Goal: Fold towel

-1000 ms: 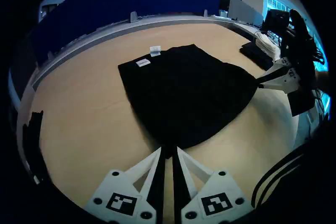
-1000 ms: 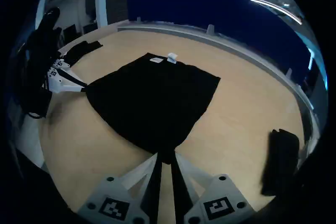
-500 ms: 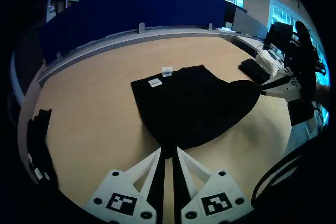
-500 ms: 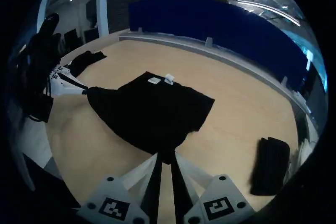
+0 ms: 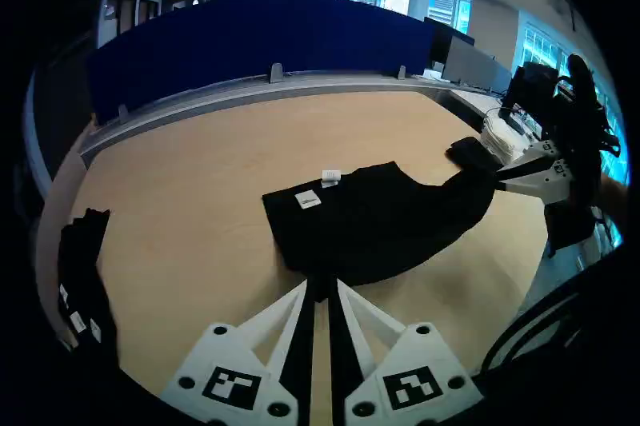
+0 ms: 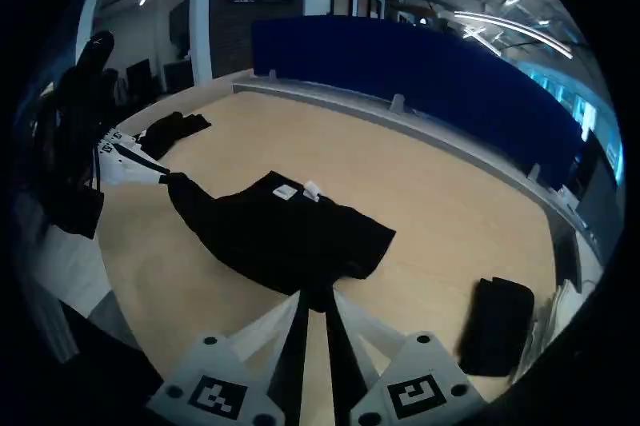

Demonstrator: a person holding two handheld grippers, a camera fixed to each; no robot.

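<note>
Wooden table (image 6: 448,186) bears black towel (image 6: 288,234), dark stack (image 6: 496,326)

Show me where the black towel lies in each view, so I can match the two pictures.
Left gripper view: the black towel is central, reaching from the left hand-held gripper below to the right hand-held gripper at right.
Right gripper view: the black towel is central, running left to the left hand-held gripper.
Shared landmark: the white tags on its far edge.

The left claw (image 5: 322,284) and right claw (image 6: 316,296) share white braced fingers (image 5: 232,346), black inner pads (image 5: 302,338) and square black-and-white markers (image 5: 234,388).
</note>
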